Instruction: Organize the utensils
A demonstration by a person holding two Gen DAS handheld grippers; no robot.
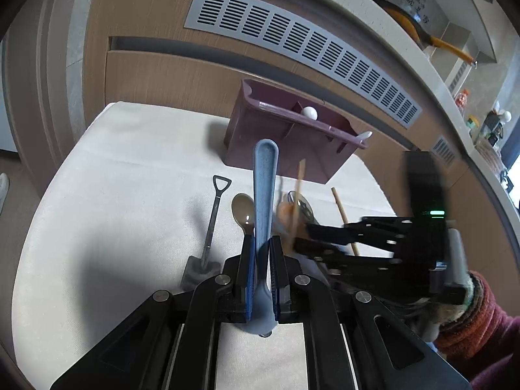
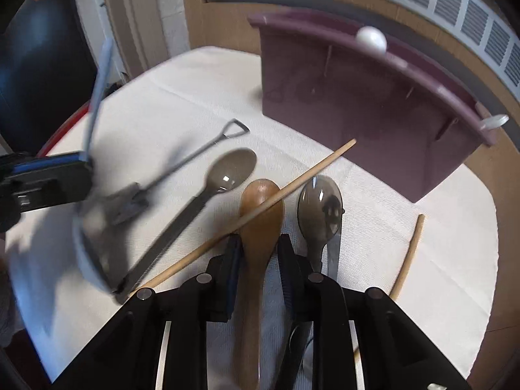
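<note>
My left gripper [image 1: 261, 253] is shut on a light blue spoon [image 1: 265, 188], whose handle points toward the purple utensil caddy [image 1: 286, 139]. In the right wrist view the left gripper [image 2: 48, 175] holds the blue spoon [image 2: 100, 74] lifted at the left. My right gripper [image 2: 258, 250] is shut on a wooden spoon [image 2: 260, 221]; a chopstick [image 2: 260, 211] lies across it. On the white cloth lie a grey-brown spoon [image 2: 227, 172], a shovel-shaped spoon [image 2: 182, 165], a dark glossy spoon [image 2: 320, 208] and a second chopstick [image 2: 408, 256].
The caddy [image 2: 357, 104] stands at the far edge of the white-clothed table [image 1: 130, 162] and holds white-handled utensils [image 1: 309, 112]. Behind it is a wooden cabinet with a grey vent grille [image 1: 292, 42]. The right gripper [image 1: 373, 240] crosses the left wrist view at the right.
</note>
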